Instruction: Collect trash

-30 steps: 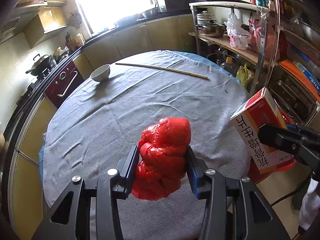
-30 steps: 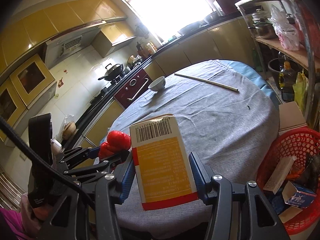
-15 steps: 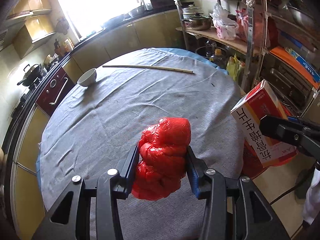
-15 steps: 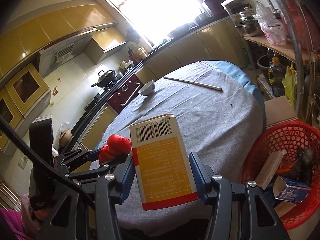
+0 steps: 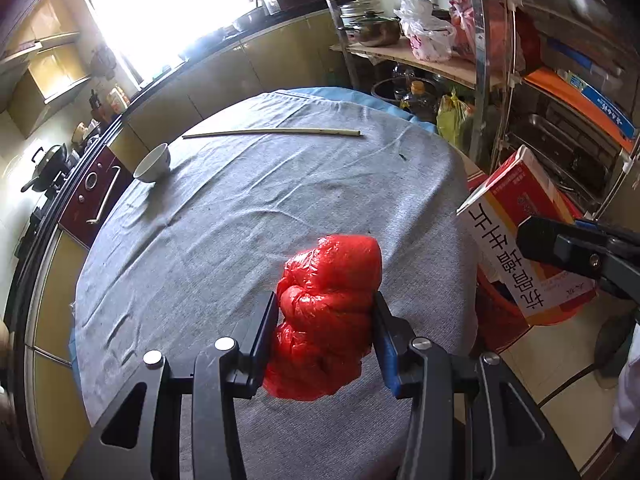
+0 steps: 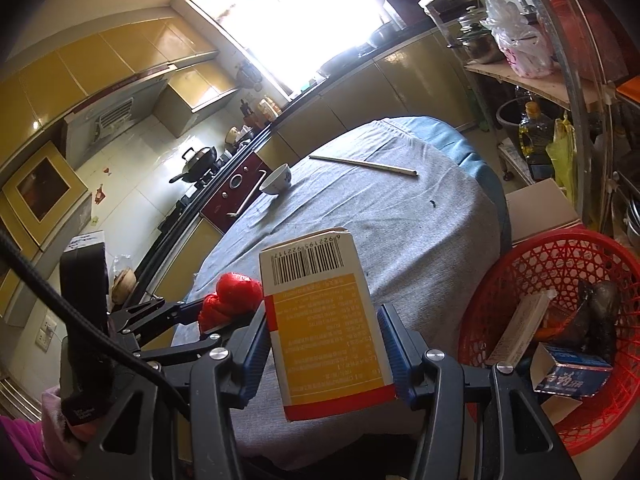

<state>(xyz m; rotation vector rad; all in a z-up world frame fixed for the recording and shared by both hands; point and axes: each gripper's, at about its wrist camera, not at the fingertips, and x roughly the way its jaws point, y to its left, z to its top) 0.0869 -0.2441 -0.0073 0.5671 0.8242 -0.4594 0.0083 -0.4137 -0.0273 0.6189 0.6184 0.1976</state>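
My left gripper (image 5: 325,322) is shut on a crumpled red plastic bag (image 5: 328,308), held above the near part of the grey-clothed round table (image 5: 248,208). My right gripper (image 6: 325,334) is shut on a yellow, red and white carton (image 6: 324,320), barcode end up. In the left wrist view the same carton (image 5: 516,244) hangs past the table's right edge, above a red basket (image 5: 500,316). The right wrist view shows that red mesh basket (image 6: 516,268) on the floor at the right, holding several boxes and dark scraps. The red bag (image 6: 232,294) shows there too, left of the carton.
A white bowl (image 5: 154,162) and a long pale stick (image 5: 272,133) lie on the far part of the table. A metal rack (image 5: 480,60) with pots, bags and bottles stands at the right. A cardboard box (image 6: 540,208) sits behind the basket. Stove and cabinets line the left wall.
Both grippers have shifted to the right with their loads; the table has slid left in both views and more of the red basket now shows. Both grips are unchanged.
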